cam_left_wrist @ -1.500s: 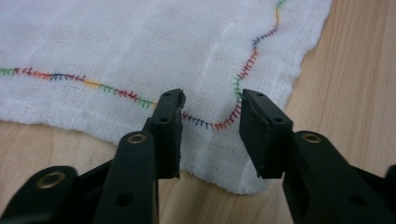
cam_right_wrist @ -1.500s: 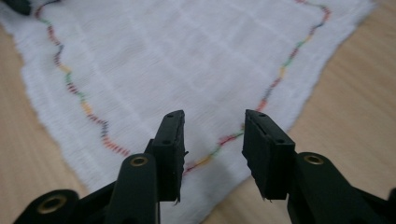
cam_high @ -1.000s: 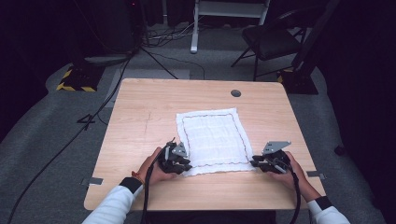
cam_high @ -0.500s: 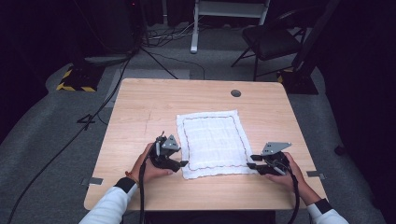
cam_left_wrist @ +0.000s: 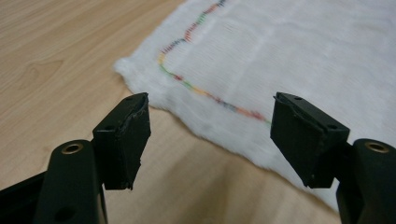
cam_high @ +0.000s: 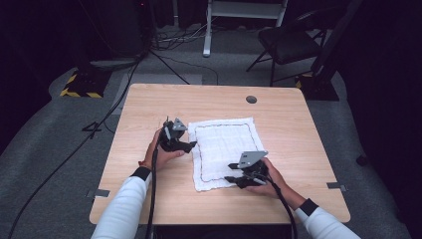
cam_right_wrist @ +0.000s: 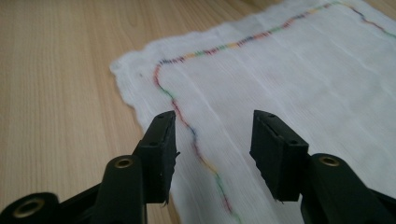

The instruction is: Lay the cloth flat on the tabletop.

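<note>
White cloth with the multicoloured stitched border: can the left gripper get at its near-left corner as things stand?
Probably yes. The left gripper sits open at the left edge of the white cloth with the multicoloured stitched border, with bare wooden table beside it and nothing between it and that corner.

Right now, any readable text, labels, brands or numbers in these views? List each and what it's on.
None readable.
The white cloth carries only a multicoloured stitched border, no lettering.
The table shows bare wood grain and a round grommet, unmarked.
The yellow-black hazard stripes on the floor are a pattern, not text.
The left gripper and right gripper show no visible markings.
</note>
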Demonstrator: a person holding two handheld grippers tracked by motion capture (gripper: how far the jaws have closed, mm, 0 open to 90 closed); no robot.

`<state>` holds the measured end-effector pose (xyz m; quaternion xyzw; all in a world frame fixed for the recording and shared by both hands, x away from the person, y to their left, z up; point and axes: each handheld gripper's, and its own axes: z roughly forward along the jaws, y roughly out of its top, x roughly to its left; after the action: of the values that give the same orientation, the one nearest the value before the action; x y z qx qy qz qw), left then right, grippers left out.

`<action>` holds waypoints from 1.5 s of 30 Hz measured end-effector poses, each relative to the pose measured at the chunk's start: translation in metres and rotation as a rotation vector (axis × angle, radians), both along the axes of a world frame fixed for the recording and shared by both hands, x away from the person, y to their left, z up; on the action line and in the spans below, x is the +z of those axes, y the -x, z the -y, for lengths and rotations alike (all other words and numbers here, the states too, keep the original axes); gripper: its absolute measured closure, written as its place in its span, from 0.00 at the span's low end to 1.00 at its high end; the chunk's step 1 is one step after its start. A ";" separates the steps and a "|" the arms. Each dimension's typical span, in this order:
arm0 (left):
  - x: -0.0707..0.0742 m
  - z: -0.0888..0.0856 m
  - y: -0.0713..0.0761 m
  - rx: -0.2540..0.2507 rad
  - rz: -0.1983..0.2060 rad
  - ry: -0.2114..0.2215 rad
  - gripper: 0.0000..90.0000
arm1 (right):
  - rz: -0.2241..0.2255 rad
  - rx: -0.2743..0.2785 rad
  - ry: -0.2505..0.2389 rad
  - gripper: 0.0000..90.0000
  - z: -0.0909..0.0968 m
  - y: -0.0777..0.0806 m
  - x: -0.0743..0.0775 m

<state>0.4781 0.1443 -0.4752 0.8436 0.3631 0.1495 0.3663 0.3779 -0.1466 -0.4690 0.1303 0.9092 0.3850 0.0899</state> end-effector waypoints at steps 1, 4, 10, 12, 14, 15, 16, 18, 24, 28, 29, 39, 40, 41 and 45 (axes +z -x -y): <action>0.000 0.000 0.000 0.000 0.000 0.000 0.32 | 0.000 0.000 0.000 0.57 0.000 0.000 0.000; -0.002 0.001 -0.018 0.057 -0.007 0.006 0.31 | 0.001 0.041 0.002 0.57 -0.023 0.001 -0.004; -0.009 0.008 -0.049 0.122 -0.007 -0.014 0.30 | -0.004 0.114 0.017 0.56 -0.060 0.011 -0.012; -0.008 0.007 -0.055 0.134 0.001 0.014 0.30 | -0.001 0.110 0.005 0.58 -0.067 0.013 -0.014; -0.011 0.006 -0.060 0.136 -0.019 0.031 0.29 | -0.007 0.120 0.000 0.58 -0.073 0.014 -0.016; -0.014 0.009 -0.061 0.149 -0.027 0.019 0.29 | -0.005 0.128 0.008 0.57 -0.075 0.015 -0.017; -0.018 0.010 -0.062 0.140 -0.039 -0.006 0.28 | -0.010 0.132 0.009 0.57 -0.077 0.015 -0.019; -0.020 0.010 -0.063 0.134 -0.050 -0.022 0.27 | -0.009 0.123 0.012 0.57 -0.081 0.016 -0.021; -0.026 0.007 -0.064 0.153 -0.060 0.020 0.27 | -0.021 0.105 0.011 0.58 -0.085 0.016 -0.026; -0.027 0.008 -0.063 0.150 -0.045 0.004 0.28 | -0.010 0.103 0.028 0.68 -0.086 0.018 -0.025; -0.027 0.008 -0.063 0.150 -0.045 0.004 0.28 | -0.014 0.100 0.026 0.70 -0.086 0.019 -0.025; -0.025 0.003 -0.059 0.078 -0.063 0.076 0.82 | 0.011 0.059 0.044 0.94 -0.085 0.017 -0.024; -0.025 0.002 -0.058 0.073 -0.071 0.085 0.86 | 0.014 0.059 0.048 0.94 -0.086 0.017 -0.024; -0.025 0.001 -0.058 0.067 -0.076 0.090 0.89 | 0.013 0.058 0.049 0.95 -0.086 0.017 -0.023; -0.023 -0.002 -0.055 0.053 -0.074 0.096 0.95 | 0.017 0.062 0.050 0.96 -0.085 0.017 -0.023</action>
<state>0.5333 0.1462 -0.4978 0.8202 0.4053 0.1100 0.3885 0.3613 -0.0612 -0.4916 0.0964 0.9214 0.3657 0.0889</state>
